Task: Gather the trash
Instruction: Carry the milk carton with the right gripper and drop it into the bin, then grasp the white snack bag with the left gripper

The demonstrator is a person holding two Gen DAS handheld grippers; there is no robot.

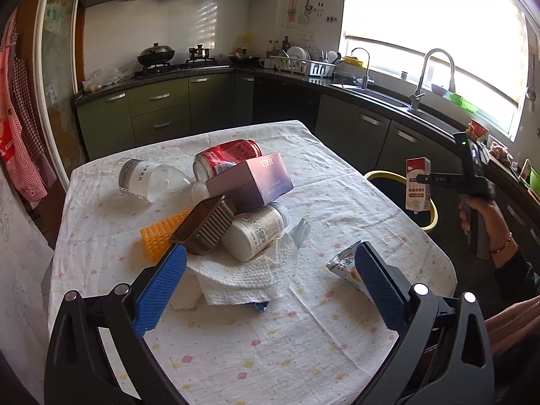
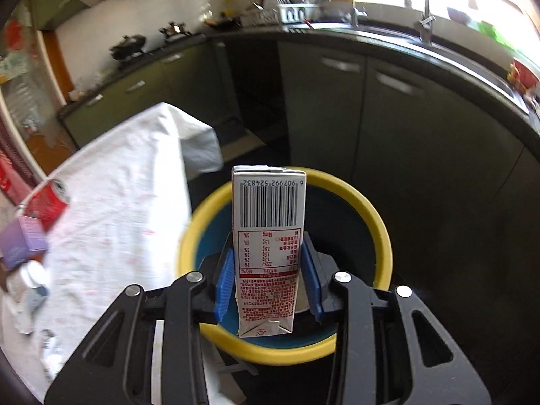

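Nearest the lens in the right wrist view, the right tool (image 2: 268, 276) is clamped on a small milk carton (image 2: 268, 236), blue pads pressing its two sides, held upright at frame centre directly above the yellow-rimmed bin (image 2: 378, 222) on the floor. The step in hand looks like the drop: next the pads need only part so the carton falls inside the rim. In the left wrist view, the left tool (image 1: 270, 270) hovers spread wide and empty over the bench (image 1: 270, 354), a paper towel (image 1: 243, 273) between its pads, a white bottle (image 1: 256, 233), box (image 1: 253, 182) and red can (image 1: 229, 155) beyond.
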